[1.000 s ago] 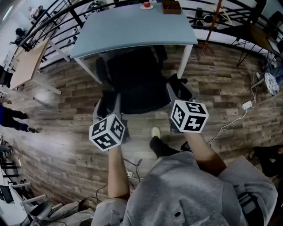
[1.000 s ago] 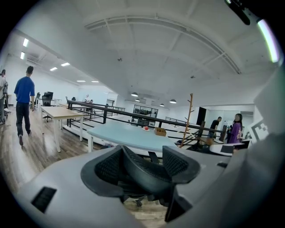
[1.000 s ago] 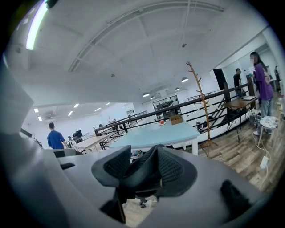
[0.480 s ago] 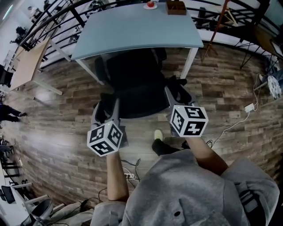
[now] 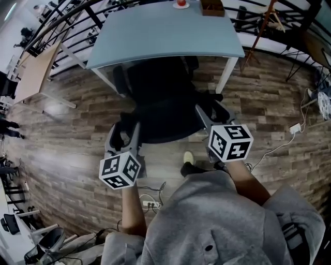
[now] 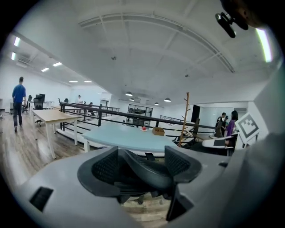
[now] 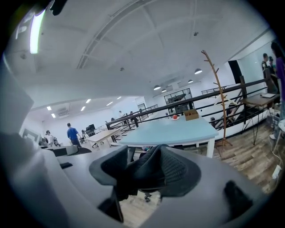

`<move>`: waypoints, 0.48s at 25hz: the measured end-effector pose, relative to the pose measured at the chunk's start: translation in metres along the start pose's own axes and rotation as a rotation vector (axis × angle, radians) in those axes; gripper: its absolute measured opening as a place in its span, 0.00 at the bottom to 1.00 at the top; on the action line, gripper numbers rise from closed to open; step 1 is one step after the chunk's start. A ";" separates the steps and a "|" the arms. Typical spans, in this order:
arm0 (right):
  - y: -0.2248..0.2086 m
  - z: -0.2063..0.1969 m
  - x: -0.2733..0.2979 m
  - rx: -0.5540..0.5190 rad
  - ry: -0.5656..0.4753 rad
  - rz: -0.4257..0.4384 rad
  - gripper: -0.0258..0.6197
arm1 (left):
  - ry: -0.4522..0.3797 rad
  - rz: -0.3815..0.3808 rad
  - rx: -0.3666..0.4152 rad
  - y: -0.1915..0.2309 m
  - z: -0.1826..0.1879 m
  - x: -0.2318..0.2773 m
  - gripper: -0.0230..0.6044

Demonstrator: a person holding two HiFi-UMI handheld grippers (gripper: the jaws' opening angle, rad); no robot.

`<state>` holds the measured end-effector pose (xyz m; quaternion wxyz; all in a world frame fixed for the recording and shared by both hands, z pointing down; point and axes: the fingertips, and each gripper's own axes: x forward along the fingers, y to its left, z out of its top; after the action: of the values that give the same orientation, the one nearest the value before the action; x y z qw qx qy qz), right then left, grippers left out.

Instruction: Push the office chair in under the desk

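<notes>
The black mesh office chair stands with its seat partly under the light-blue desk, its backrest toward me. My left gripper straddles the backrest's left edge and my right gripper its right edge. In the left gripper view the backrest rim runs between the pads, which stand wide apart. The right gripper view shows the rim between its pads in the same way. Both sets of jaws have just been opening and no longer press on the chair.
A red object on a plate and a brown box sit at the desk's far edge, before a black railing. A wooden table stands left, a coat stand right. Cables and a power strip lie by my foot.
Both grippers have drawn back toward me along the wooden floor, and their jaws stand wider around the backrest. The chair stays partly under the desk.
</notes>
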<state>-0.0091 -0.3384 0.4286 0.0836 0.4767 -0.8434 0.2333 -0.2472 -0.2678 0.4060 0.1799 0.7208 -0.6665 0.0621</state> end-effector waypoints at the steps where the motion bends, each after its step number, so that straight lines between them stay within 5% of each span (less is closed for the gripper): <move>1: -0.002 0.000 0.002 0.008 0.011 0.010 0.40 | 0.004 -0.009 -0.002 0.000 0.000 0.001 0.54; 6: -0.005 0.001 0.018 0.028 0.070 0.054 0.40 | 0.024 -0.028 -0.066 0.005 0.005 0.017 0.54; 12: -0.001 0.003 0.016 0.052 0.036 0.001 0.39 | 0.053 0.039 -0.014 0.018 0.011 0.029 0.50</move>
<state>-0.0163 -0.3522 0.4321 0.0862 0.4741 -0.8357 0.2636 -0.2637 -0.2993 0.4084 0.2012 0.7046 -0.6758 0.0801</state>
